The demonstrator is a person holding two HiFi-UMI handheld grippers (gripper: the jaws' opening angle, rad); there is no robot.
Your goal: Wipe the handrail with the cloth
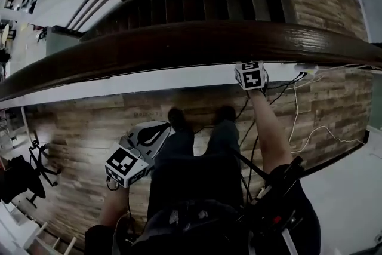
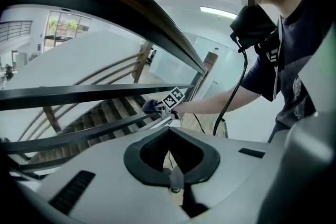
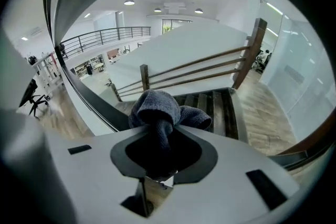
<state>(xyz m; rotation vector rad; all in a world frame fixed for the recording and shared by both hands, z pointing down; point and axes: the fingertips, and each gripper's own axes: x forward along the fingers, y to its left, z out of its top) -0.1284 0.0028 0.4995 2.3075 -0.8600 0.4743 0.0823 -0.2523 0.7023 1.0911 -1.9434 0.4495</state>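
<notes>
The left claw [image 2: 169, 139] fills the foreground, its jaws pressed together with nothing between them. Above it the dark handrail [image 2: 152, 31] sweeps in a curve from upper left down to the right. Just under the handrail's far end, the right claw [image 2: 159, 107] carries a dark cloth [image 2: 149, 107] at its tip. Wooden stairs [image 2: 107, 113] descend below the handrail. A black cable [image 2: 233, 94] hangs to the handrail's right.

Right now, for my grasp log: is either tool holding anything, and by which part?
The right tool pinches the grey cloth by a bunched fold; the rest bulges out past the jaws. The left tool holds nothing.
</notes>
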